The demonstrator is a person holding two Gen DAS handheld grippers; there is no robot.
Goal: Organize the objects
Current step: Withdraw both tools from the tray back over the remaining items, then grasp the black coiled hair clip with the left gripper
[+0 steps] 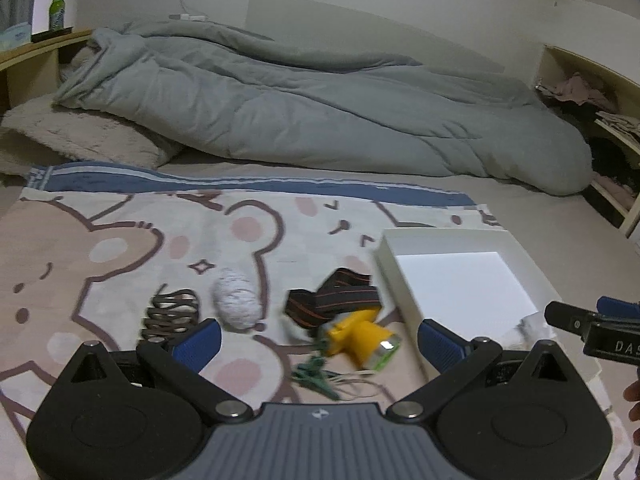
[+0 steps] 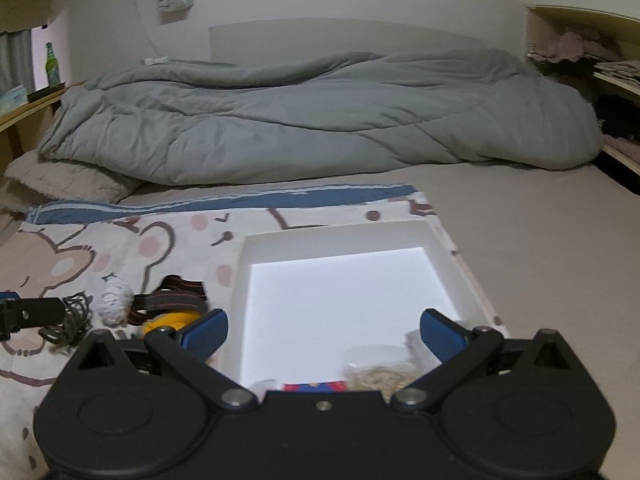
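On a bear-print blanket [image 1: 120, 240] lie a yellow toy [image 1: 360, 336], a dark striped band [image 1: 332, 304], a white knitted ball [image 1: 236, 300], a brown coiled hair tie [image 1: 172, 314] and a green clip [image 1: 316, 374] with rubber bands. My left gripper [image 1: 320, 344] hovers open just before the yellow toy, holding nothing. To its right stands a white box [image 1: 400, 280]. My right gripper [image 2: 324, 332] is open over the near end of the white box [image 2: 336, 236]. A beige bag [image 2: 384, 376] and a red-blue item [image 2: 314, 387] lie inside it.
A grey duvet [image 1: 300, 100] is bunched along the back of the bed, with a pillow [image 1: 80, 136] at the left. A green bottle [image 1: 57, 2] stands on the left shelf. Shelves with clothes [image 1: 580, 96] are at the right. Bare sheet [image 2: 540, 260] lies right of the box.
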